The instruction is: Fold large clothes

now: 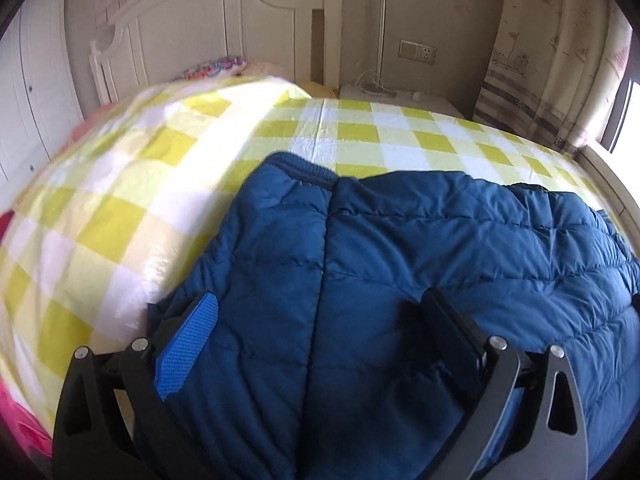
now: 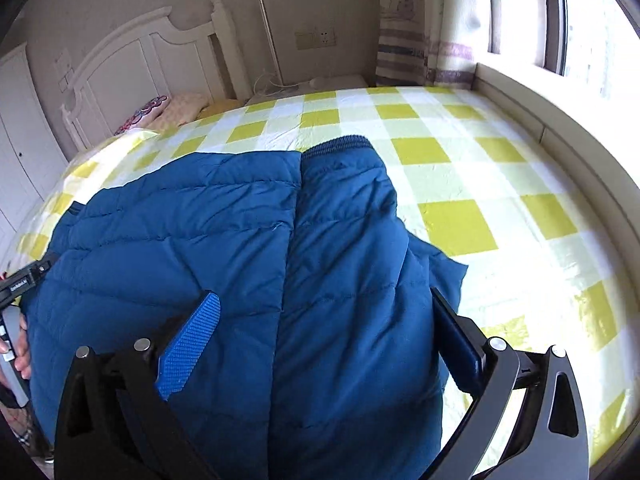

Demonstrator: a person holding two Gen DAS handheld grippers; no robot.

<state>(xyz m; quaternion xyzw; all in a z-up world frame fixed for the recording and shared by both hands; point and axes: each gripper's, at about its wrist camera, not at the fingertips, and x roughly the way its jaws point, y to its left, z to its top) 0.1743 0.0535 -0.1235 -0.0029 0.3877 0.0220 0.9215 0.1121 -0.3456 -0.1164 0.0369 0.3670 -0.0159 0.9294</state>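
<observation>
A blue quilted down jacket lies on the bed's yellow-and-white checked sheet, with both sleeves folded in over the body. It also shows in the right wrist view. My left gripper is open, its fingers spread just above the jacket's left folded sleeve. My right gripper is open above the right folded sleeve. The left gripper's body and the hand holding it show at the left edge of the right wrist view.
A white headboard and pillows stand at the far end. A white bedside table, curtain and window ledge lie to the right. A wardrobe is on the left.
</observation>
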